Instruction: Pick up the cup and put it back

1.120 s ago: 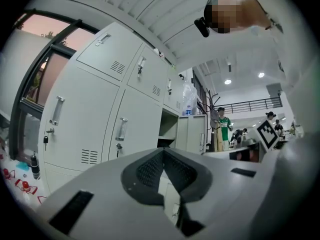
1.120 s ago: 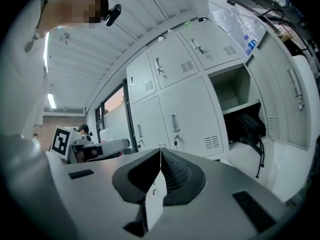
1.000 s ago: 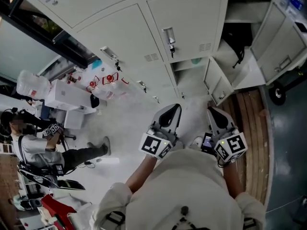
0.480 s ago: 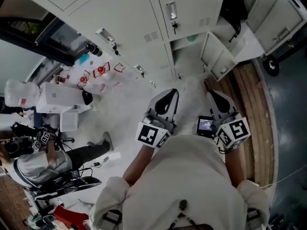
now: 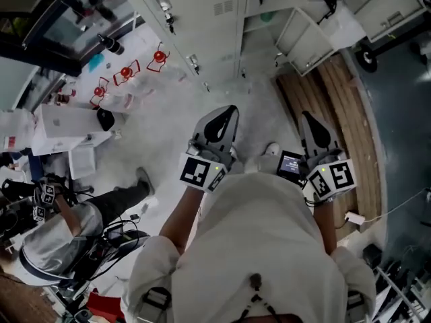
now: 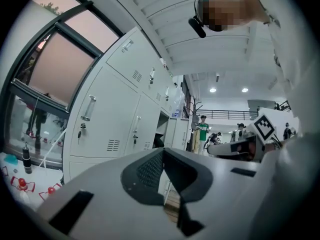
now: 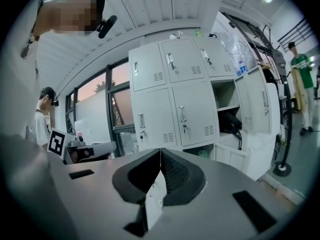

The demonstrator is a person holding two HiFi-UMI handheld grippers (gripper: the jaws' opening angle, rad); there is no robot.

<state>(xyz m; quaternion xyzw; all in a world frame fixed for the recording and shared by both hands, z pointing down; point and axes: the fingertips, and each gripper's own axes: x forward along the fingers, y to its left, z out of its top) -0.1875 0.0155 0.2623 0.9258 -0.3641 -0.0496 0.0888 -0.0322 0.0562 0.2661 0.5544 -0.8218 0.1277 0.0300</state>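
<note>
Both the left claw (image 6: 162, 154) and the right claw (image 7: 160, 156) are pressed fully shut, holding nothing. A small green thing (image 5: 268, 17), possibly the cup, sits in an open low locker compartment (image 5: 250, 21) at twelve o'clock, well apart from them. That fits heading to fetch it or having returned it. A dark bag (image 7: 231, 122) lies in a neighbouring open compartment.

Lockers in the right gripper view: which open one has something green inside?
The bottom compartment, under the closed doors: a small green thing sits in it. The open compartment above right holds a black thing.
</note>
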